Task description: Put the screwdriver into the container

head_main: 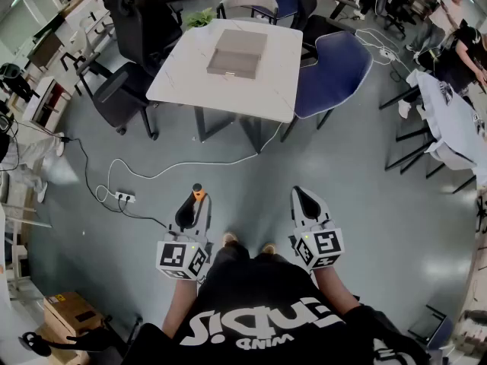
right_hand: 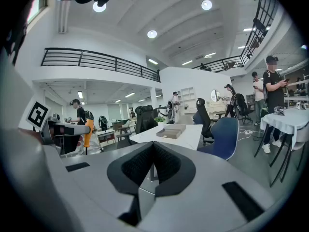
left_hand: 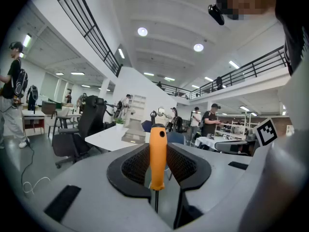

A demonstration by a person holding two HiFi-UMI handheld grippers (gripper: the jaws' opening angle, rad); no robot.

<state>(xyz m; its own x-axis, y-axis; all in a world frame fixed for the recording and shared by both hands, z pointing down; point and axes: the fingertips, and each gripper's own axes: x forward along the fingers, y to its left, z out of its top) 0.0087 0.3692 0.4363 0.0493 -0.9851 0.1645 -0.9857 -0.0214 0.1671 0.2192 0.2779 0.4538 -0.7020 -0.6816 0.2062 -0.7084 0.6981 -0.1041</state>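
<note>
The left gripper is clamped on the smooth orange handle of the thin-shafted screwdriver, which stands upright between its black mesh-textured pads. The right gripper has its jaws together with nothing between them. The shallow grey rectangular container rests on the white square table, well apart from both grippers.

the screwdriver has a smooth, faintly glossy orange plastic handle and a thin dark metal shaft. the left gripper and the right gripper have matt grey plastic shells. their pads are black with a fine dimpled texture. the table has a smooth white top, the container looks matt grey, and the grey floor shines with reflected light.
</note>
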